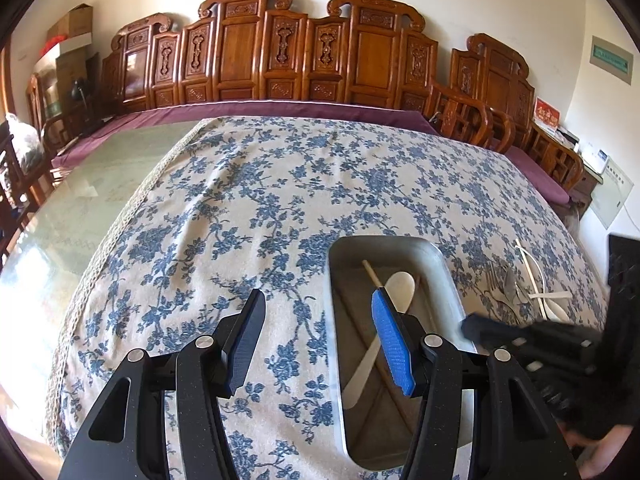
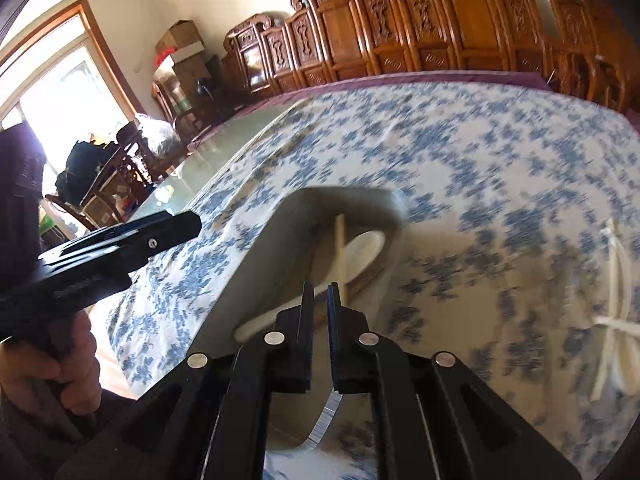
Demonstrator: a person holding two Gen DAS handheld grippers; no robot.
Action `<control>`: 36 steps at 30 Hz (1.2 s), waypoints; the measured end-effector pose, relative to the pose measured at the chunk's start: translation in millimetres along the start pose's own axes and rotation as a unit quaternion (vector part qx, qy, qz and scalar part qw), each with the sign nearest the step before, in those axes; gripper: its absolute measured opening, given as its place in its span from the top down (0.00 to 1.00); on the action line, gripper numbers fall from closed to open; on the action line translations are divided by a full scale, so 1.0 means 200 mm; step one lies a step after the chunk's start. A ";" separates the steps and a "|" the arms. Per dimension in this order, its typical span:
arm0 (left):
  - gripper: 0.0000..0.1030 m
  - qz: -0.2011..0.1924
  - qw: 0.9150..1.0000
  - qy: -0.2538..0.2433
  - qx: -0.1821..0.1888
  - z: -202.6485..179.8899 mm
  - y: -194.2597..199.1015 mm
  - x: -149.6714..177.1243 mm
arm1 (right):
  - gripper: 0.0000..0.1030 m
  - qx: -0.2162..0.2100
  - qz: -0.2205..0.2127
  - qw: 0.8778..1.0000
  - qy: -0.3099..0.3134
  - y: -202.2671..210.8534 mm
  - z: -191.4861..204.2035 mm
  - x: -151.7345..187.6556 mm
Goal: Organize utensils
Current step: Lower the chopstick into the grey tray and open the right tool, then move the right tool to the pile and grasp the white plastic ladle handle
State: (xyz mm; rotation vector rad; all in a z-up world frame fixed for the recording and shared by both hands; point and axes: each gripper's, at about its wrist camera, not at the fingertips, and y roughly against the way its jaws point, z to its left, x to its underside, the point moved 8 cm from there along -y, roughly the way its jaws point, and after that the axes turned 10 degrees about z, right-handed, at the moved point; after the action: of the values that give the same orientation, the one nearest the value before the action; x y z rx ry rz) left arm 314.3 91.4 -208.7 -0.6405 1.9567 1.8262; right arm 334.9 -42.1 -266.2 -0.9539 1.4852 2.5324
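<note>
While the left gripper [image 1: 318, 334] waits half-open and empty beside the tray [image 1: 448, 268], the right gripper [image 2: 320, 304], nearly closed on nothing, hovers over it. Chopsticks [image 1: 374, 276] and spoon [image 1: 400, 286] lie inside; next, probably the forks [image 1: 500, 292] on the cloth [image 1: 240, 200].

the surface [image 1: 72, 208] shows a pale green glassy top at the left of the frame, with a purple cloth [image 1: 280, 109] along its far edge. a blue-flowered tablecloth [image 1: 248, 200] with a lace border covers the middle and right. on the tablecloth, lower right of centre, sits a metal tray [image 1: 450, 276]. at the right edge of the frame, beside the tray, lie metal forks [image 1: 500, 292] and white utensils [image 1: 538, 292], crossing one another.
</note>
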 end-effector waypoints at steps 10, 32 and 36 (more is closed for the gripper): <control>0.49 0.003 0.999 -0.030 0.027 -0.22 -0.02 0.02 | 0.91 0.117 -0.028 0.993 0.014 0.38 -0.45 0.07; 0.49 0.026 0.992 -0.104 0.073 -0.71 -0.09 0.15 | 0.87 0.171 -0.010 0.984 -0.053 0.34 -0.92 0.24; 0.49 0.032 0.990 -0.110 0.078 -0.76 -0.10 0.18 | 0.78 0.192 -0.013 0.979 -0.061 0.37 -0.99 0.25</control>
State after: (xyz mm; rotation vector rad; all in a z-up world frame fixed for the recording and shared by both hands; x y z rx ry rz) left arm 300.3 -64.4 -234.0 -0.3159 1.9669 1.6787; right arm 363.7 -255.3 -304.4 -0.7392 1.8143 2.1231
